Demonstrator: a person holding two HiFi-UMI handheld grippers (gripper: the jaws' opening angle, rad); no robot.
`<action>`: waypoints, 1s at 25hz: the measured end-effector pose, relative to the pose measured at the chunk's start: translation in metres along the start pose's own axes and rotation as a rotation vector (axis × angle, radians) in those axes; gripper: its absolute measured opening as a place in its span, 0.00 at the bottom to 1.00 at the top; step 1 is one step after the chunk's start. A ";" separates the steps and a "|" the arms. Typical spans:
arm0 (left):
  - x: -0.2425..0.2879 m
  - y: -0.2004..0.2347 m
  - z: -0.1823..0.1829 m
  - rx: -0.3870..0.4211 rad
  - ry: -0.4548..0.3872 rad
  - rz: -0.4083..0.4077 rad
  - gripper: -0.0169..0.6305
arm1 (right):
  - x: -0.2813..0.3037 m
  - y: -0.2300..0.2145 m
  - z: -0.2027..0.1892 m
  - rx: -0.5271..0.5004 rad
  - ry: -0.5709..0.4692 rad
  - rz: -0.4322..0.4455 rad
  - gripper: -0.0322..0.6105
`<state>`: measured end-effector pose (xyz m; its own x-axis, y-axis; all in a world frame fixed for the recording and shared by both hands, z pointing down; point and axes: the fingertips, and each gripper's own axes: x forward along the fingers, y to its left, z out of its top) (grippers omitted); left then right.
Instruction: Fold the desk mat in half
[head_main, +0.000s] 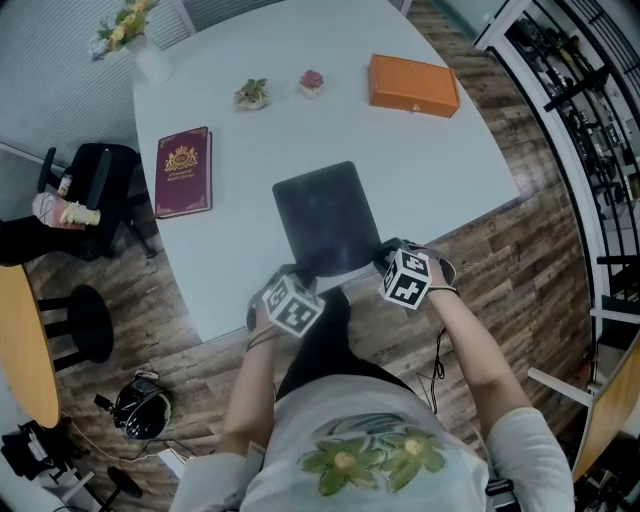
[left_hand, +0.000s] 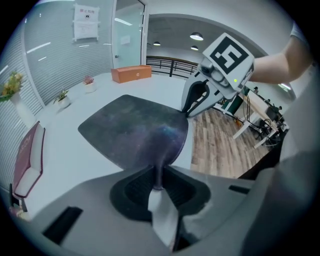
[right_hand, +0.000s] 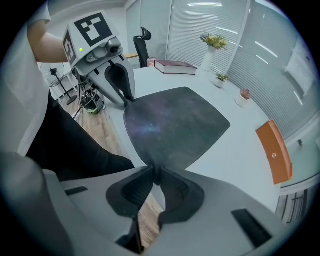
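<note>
Lying mid-frame, the dark grey rectangular desk mat (head_main: 326, 218) runs lengthwise bottom to top, leaning left; left gripper (left_hand: 157, 182) and right gripper (right_hand: 155, 175) each pinch a lower corner.

Head view sits high, looking steeply down over the person's chest onto the white desk (head_main: 250, 130). Left gripper view rides low and close behind its own jaws, facing across the desk mat (left_hand: 130, 130) toward the orange box (left_hand: 131, 73), with the right hand-held gripper (left_hand: 189, 111) in frame. Right gripper view, equally close, faces across the same mat toward the red book (right_hand: 175, 66), catching the left hand-held gripper (right_hand: 129, 97). All three share the mat.
</note>
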<state>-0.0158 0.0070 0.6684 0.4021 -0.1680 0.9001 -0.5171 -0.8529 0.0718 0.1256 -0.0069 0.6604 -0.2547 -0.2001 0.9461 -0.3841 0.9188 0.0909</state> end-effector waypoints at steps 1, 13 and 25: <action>-0.001 0.000 0.001 -0.003 -0.006 0.002 0.13 | -0.001 0.000 0.001 0.006 -0.005 -0.007 0.14; -0.031 0.007 0.019 -0.044 -0.093 0.016 0.13 | -0.037 -0.012 0.018 0.135 -0.129 -0.095 0.12; -0.064 0.025 0.044 -0.125 -0.192 0.038 0.13 | -0.063 -0.031 0.036 0.190 -0.205 -0.141 0.12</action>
<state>-0.0217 -0.0251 0.5935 0.5106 -0.2997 0.8059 -0.6192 -0.7785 0.1029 0.1217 -0.0345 0.5870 -0.3534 -0.4031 0.8442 -0.5825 0.8009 0.1386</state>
